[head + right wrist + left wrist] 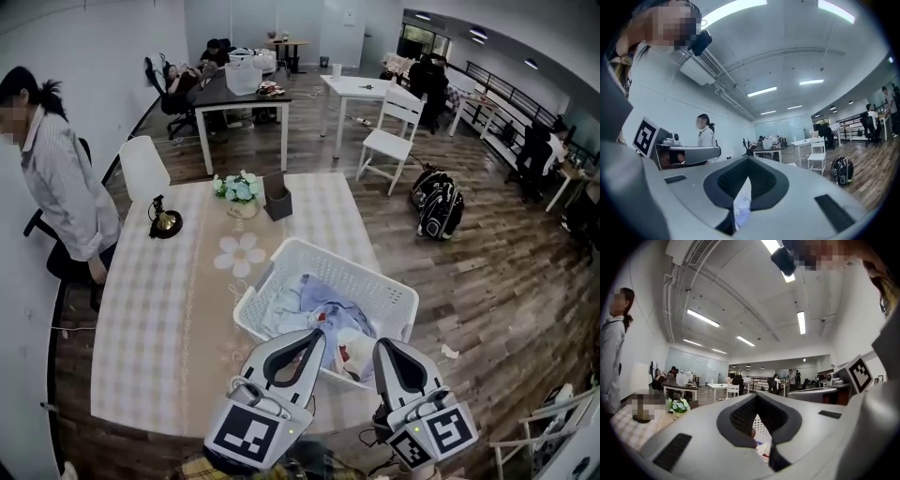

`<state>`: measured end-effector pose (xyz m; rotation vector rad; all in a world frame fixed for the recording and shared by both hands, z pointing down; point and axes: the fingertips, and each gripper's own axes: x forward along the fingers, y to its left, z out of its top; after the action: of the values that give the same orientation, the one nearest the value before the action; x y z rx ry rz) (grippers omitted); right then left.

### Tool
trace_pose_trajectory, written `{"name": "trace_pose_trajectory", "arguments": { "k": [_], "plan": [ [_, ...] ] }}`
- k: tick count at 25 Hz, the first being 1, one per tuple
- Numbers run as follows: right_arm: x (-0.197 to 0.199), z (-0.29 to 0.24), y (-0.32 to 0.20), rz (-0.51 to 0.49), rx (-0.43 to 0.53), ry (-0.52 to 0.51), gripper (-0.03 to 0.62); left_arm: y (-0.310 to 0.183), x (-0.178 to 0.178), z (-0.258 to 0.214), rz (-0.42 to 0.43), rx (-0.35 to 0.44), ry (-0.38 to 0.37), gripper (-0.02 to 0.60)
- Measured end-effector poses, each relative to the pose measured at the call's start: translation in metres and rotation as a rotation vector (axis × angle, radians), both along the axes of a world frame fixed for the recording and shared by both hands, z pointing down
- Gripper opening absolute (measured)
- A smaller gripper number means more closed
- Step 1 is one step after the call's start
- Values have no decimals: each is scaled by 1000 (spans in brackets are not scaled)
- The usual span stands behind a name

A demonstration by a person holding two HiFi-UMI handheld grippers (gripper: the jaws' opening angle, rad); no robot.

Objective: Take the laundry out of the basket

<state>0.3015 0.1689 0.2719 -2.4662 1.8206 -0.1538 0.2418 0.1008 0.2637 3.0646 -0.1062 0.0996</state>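
A white lattice laundry basket (380, 286) stands on the near right part of the checked table (159, 319). Light blue and white laundry (319, 305) lies piled inside it. My left gripper (315, 335) hovers level over the basket's near rim, jaws shut with nothing in them. My right gripper (380, 345) sits beside it, also shut and bare. In the left gripper view the left gripper (757, 396) shows a sliver of the basket (762, 426) behind its pads. In the right gripper view the right gripper (749, 159) shows a strip of the pale laundry (742, 204).
On the table stand a flower pot (241, 193), a dark box (277, 202) and a small brass lamp (165, 221). A person (58, 183) stands at the table's left by a white chair (144, 167). A backpack (439, 206) lies on the floor to the right.
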Motion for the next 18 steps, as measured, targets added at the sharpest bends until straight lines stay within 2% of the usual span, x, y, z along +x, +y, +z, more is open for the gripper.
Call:
{"name": "trace_pose_trajectory", "arguments": {
  "k": [9,14,18],
  "plan": [
    [40,9,-27,-74,-48,-12,17,-23,37,14,-47,0,-53,21],
    [46,9,-39,-83,-76,-3,17,-31,51,18,-5,27,-73,20],
    [52,13,-48,-91,-112,11,17,-36,67,25,69,93,-89,20]
  ]
}}
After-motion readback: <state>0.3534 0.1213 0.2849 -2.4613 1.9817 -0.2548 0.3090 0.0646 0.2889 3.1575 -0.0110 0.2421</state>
